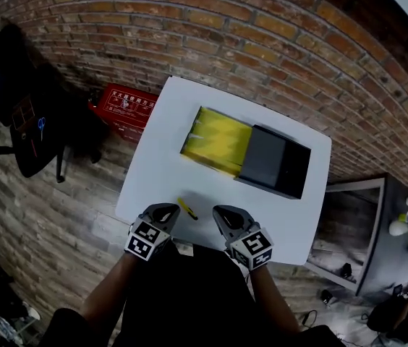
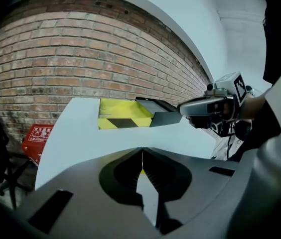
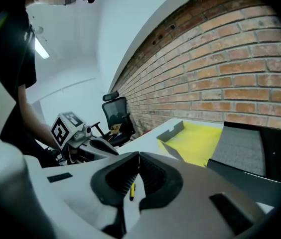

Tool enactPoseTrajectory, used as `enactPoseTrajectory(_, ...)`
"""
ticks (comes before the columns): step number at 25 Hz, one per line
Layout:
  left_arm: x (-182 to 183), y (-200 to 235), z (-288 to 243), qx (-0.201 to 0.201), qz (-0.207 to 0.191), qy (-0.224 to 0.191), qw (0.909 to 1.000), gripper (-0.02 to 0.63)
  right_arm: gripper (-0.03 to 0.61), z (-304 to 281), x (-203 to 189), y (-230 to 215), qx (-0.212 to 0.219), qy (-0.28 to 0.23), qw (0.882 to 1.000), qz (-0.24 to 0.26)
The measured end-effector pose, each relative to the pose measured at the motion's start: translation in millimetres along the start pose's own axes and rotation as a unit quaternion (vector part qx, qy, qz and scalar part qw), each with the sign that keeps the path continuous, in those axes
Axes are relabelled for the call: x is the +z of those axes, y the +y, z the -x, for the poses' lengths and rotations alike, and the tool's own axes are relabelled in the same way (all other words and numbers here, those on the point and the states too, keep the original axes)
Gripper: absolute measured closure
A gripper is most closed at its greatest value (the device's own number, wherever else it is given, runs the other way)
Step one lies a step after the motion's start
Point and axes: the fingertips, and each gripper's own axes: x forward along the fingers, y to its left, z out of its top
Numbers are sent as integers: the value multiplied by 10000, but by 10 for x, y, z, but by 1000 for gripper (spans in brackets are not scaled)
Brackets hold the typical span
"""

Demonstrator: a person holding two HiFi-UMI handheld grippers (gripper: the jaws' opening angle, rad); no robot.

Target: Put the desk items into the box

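A box with a yellow inside (image 1: 215, 142) and a dark grey lid (image 1: 273, 161) slid off to the right lies at the middle of the white table (image 1: 168, 165). A small yellow pen (image 1: 187, 208) lies near the table's front edge. My left gripper (image 1: 166, 211) hovers just left of the pen and my right gripper (image 1: 223, 212) just right of it. Both are shut with nothing held. Behind my left gripper (image 2: 141, 151) a bit of the pen (image 2: 142, 172) shows. Past my right gripper (image 3: 139, 156), the pen (image 3: 132, 189) lies on the table.
A red case (image 1: 124, 107) sits on the floor beyond the table's left edge. A black office chair (image 1: 23, 121) stands further left. The brick wall (image 1: 262, 42) runs behind the table. A grey unit (image 1: 356, 230) stands to the right.
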Motion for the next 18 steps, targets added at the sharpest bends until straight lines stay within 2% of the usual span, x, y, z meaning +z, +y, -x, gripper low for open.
enactPoseTrajectory(9,-137,57,-112,539,723,13,9959,598,555,-334,-331,68,586,688,9942,580)
enactPoseTrajectory(13,-154,94,-34,807,1074,-130,9909,600,555,-497,-470,164,868,968,9877,864)
enactPoseTrajectory(18,-232,155,111,1058,1291,-215,9857,600,554,-654,-647,291,1089,1306,9794,1087)
